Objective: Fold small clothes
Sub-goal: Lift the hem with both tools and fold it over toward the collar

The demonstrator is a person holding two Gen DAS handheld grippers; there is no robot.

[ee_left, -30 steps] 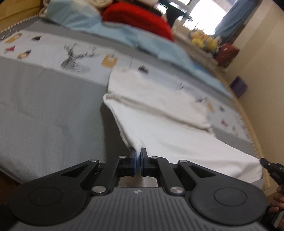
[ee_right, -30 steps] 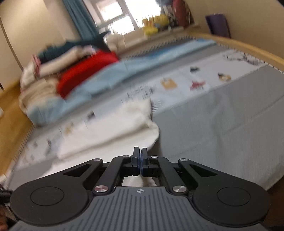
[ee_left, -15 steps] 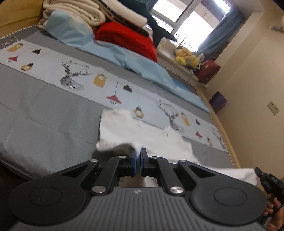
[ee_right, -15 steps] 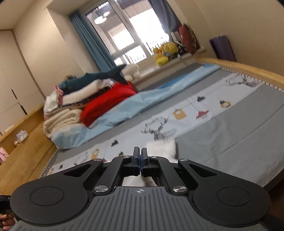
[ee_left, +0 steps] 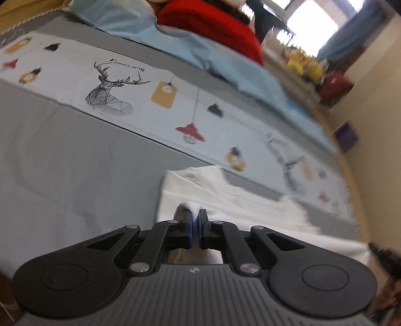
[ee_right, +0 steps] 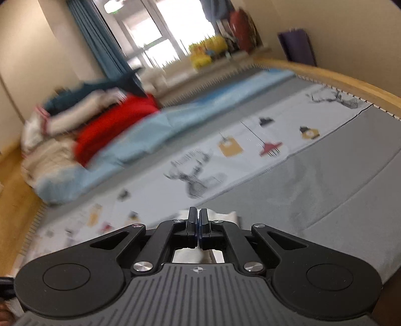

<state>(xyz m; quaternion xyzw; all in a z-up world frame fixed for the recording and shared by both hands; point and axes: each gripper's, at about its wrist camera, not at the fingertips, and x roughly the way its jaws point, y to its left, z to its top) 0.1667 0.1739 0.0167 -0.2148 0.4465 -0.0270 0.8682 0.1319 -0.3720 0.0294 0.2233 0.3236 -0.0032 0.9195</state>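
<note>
While clamped on a raised fold of white garment [ee_left: 240, 200], left gripper [ee_left: 195, 218] sits low over near edge of grey bedspread [ee_left: 75, 163]. Right gripper [ee_right: 198, 220] likewise pinched tight on white cloth showing under its fingers. Rest of garment spread to right across near bed. Beyond: printed band with deer and lamps [ee_left: 110, 87], then light blue sheet [ee_left: 225, 60], red bundle [ee_left: 215, 22], blurred. Nothing between grippers and printed band.
</note>
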